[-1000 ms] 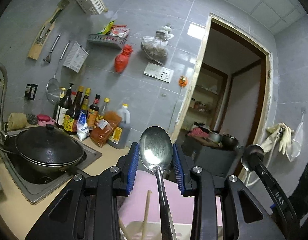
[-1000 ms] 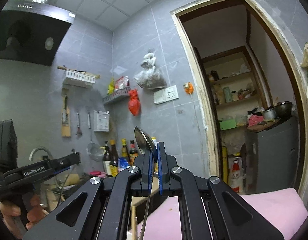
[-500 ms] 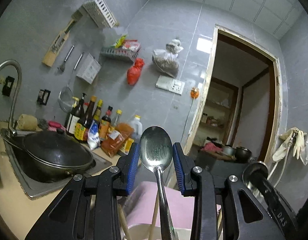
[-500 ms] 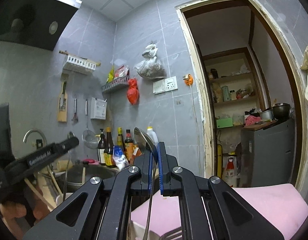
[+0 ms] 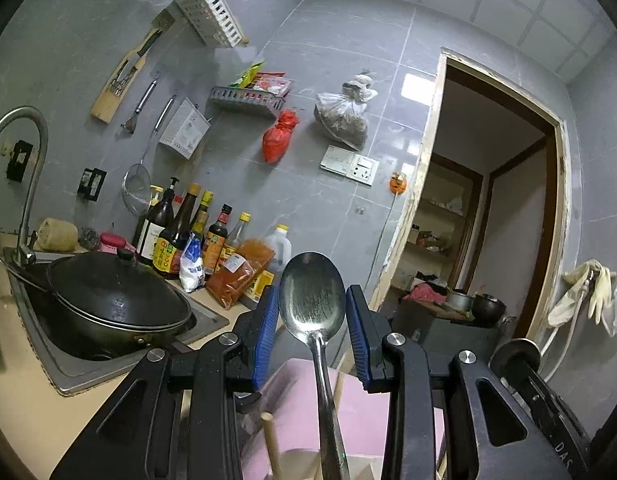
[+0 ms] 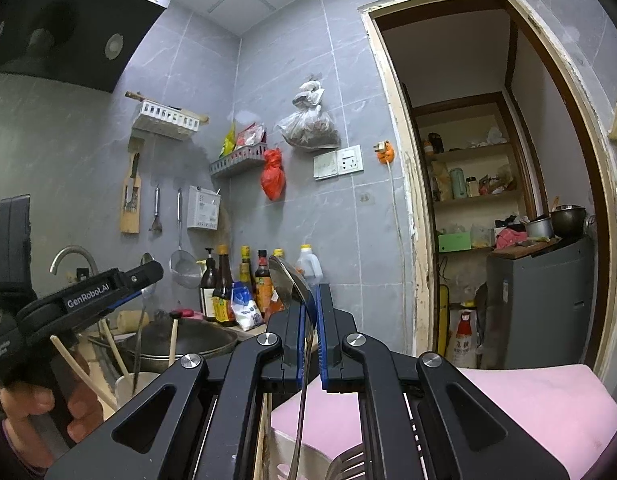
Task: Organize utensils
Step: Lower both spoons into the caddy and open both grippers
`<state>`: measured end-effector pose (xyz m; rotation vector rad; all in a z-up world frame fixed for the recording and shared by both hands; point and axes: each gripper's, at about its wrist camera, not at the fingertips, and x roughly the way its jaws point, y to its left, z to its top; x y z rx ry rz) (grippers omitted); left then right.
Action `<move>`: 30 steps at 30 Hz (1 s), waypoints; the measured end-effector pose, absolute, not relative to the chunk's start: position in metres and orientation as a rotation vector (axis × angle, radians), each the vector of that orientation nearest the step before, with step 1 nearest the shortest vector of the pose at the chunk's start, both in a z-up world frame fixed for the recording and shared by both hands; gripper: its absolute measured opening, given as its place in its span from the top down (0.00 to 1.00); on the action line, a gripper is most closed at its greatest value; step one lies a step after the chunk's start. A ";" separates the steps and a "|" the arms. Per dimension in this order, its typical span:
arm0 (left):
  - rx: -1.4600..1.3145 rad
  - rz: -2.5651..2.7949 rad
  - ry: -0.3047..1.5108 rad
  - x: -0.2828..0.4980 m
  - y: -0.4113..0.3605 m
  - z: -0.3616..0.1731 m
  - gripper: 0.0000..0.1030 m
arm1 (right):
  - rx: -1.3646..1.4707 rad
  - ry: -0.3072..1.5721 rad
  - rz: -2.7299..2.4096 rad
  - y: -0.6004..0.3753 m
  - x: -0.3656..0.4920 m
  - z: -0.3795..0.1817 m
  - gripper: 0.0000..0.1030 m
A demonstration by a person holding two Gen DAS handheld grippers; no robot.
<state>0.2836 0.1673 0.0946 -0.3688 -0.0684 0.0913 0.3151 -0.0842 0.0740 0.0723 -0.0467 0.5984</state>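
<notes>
Left gripper (image 5: 311, 322): jaws spread, blue pads either side of a steel spoon (image 5: 312, 300). The bowl faces the camera and nearly fills the gap; whether the pads touch its edges cannot be told. The handle runs straight down and out of frame.

Right gripper (image 6: 311, 320): pads pressed close on a 2nd spoon (image 6: 288, 284), seen edge-on, bowl standing above the fingertips, handle hanging down between the arms.

In the right wrist view the left gripper (image 6: 148, 272) appears at far left, held by the person's hand (image 6: 40, 408). Below it stands a pale utensil holder (image 6: 126, 386) with chopsticks (image 6: 80, 372) and other handles leaning in it. A wooden stick (image 5: 270, 440) rises in the foreground of the left wrist view.

Surroundings:
- Pink surface (image 6: 528, 400) just beyond both grippers.
- Black lidded wok (image 5: 116, 304) sitting in the sink (image 5: 64, 376), tap (image 5: 28, 184) at its back.
- Row of sauce bottles (image 5: 180, 232) along the grey tiled wall, with a red packet (image 5: 238, 276) leaning in front.
- Wall above: strainer (image 5: 136, 188), 2 white baskets, red bag (image 5: 278, 138).
- Open doorway (image 6: 488, 180) to a shelved pantry, right.
</notes>
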 end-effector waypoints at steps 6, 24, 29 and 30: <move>-0.342 0.092 -0.075 0.282 0.160 0.094 0.71 | 0.073 -0.025 0.610 -0.087 0.314 0.072 0.96; -0.250 -0.056 0.117 0.264 0.153 0.093 0.55 | 0.040 0.029 0.697 -0.100 0.285 0.083 0.61; -0.221 -0.040 0.119 0.247 0.143 0.105 0.33 | 0.065 0.017 0.673 -0.117 0.272 0.096 0.24; -0.218 -0.037 0.118 0.243 0.140 0.107 0.24 | 0.071 0.012 0.665 -0.123 0.268 0.099 0.21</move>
